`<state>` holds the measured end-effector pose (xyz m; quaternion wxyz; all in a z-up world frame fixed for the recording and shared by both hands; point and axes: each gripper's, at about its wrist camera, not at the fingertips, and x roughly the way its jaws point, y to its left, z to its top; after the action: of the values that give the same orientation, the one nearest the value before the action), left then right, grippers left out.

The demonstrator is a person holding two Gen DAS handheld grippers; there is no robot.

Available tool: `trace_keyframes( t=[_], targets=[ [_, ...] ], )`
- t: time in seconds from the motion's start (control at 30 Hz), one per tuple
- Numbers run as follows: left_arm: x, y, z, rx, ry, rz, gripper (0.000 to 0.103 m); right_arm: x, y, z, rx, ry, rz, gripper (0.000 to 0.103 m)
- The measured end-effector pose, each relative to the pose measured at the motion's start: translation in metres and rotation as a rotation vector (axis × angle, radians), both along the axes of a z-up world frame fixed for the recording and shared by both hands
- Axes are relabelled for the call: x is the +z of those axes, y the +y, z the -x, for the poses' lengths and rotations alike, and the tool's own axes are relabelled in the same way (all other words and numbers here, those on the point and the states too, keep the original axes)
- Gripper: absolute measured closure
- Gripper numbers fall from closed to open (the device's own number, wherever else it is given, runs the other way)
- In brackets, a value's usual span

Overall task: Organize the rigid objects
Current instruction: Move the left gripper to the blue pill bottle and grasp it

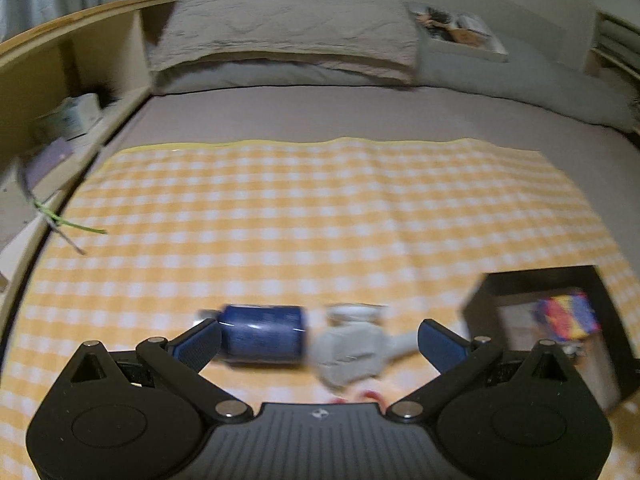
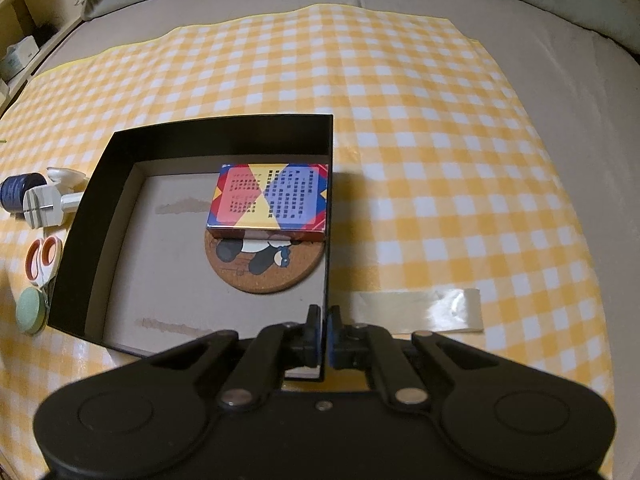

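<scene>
While clamped, black box [image 2: 224, 124] wall.

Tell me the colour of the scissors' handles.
Scissors: white handles with orange-lined loops, clearest in the right wrist view.

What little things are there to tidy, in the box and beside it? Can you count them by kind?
In the black box:
Card box: 1
Panda coaster: 1

Outside, beside it:
Blue jar: 1
White tool: 1
White dish: 1
Scissors: 1
Green disc: 1

Total: 7
</scene>
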<state>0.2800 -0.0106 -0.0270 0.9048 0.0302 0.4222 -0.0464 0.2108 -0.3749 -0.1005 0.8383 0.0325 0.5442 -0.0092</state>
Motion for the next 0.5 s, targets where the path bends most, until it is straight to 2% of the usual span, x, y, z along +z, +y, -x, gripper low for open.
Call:
trace_keyframes(
  t=[0.1, 0.27, 0.5],
  targets=[
    [-0.01, 0.016, -0.015, 0.034, 0.018, -0.034, 0.0, -0.002, -0.003, 0.0, 0.001, -0.003, -0.011, 0.099],
    [-0.027, 0.037, -0.037, 0.081, 0.062, -0.036, 0.0, -0.003, -0.004, 0.001, 0.003, -0.007, -0.009, 0.099],
    [-0.054, 0.035, -0.063, 0.089, 0.11, -0.063, 0.0, -0.002, -0.002, 0.002, 0.001, -0.007, -0.01, 0.099]
  ],
)
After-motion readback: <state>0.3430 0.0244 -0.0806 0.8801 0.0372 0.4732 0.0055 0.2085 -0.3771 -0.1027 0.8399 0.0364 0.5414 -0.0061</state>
